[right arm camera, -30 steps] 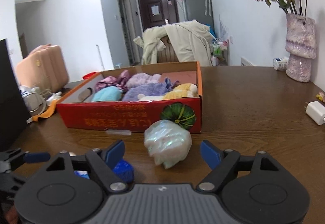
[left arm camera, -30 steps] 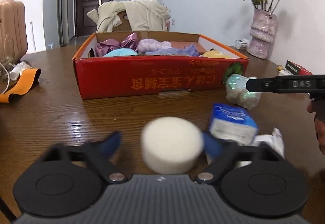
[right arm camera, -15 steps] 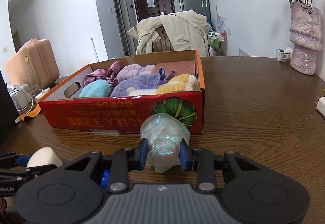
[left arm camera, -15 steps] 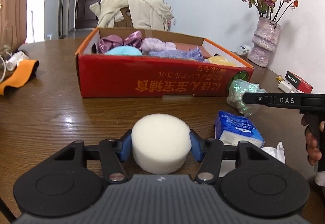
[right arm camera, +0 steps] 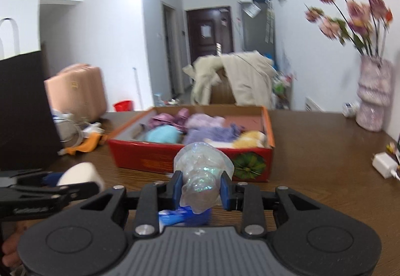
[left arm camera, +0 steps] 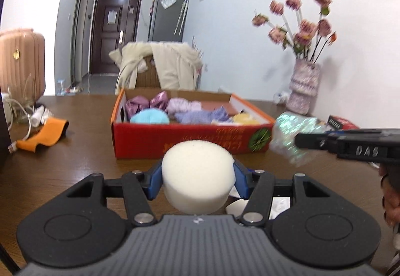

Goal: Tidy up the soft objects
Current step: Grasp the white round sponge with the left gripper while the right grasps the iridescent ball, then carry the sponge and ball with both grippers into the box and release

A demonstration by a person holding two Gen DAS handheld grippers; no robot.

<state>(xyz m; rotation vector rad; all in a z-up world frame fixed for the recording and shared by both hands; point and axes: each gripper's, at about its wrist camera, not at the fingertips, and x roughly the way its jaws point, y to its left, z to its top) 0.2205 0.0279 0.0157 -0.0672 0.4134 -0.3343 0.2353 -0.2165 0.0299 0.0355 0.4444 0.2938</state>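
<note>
My left gripper (left arm camera: 197, 181) is shut on a round white sponge (left arm camera: 197, 173), lifted off the wooden table. My right gripper (right arm camera: 201, 187) is shut on a crumpled iridescent plastic bag (right arm camera: 202, 171), also held above the table. Ahead of both stands the red cardboard box (left arm camera: 190, 138) (right arm camera: 150, 156), filled with several soft things in pink, blue, lilac and yellow. In the left wrist view the right gripper (left arm camera: 350, 143) comes in from the right edge with the iridescent bag (left arm camera: 287, 136). The white sponge (right arm camera: 82, 173) shows at lower left in the right wrist view.
A blue tissue pack (right arm camera: 185, 216) lies on the table below the right gripper. A vase of pink flowers (left arm camera: 303, 86) stands at the back right, an orange cloth (left arm camera: 42, 136) and cables at the left. A white charger (right arm camera: 383, 164) lies at the right. A dark bag (right arm camera: 22, 111) stands far left.
Both grippers closed on their objects, the left on the sponge and the right on the iridescent bag, then lifted them off the table toward the box.
</note>
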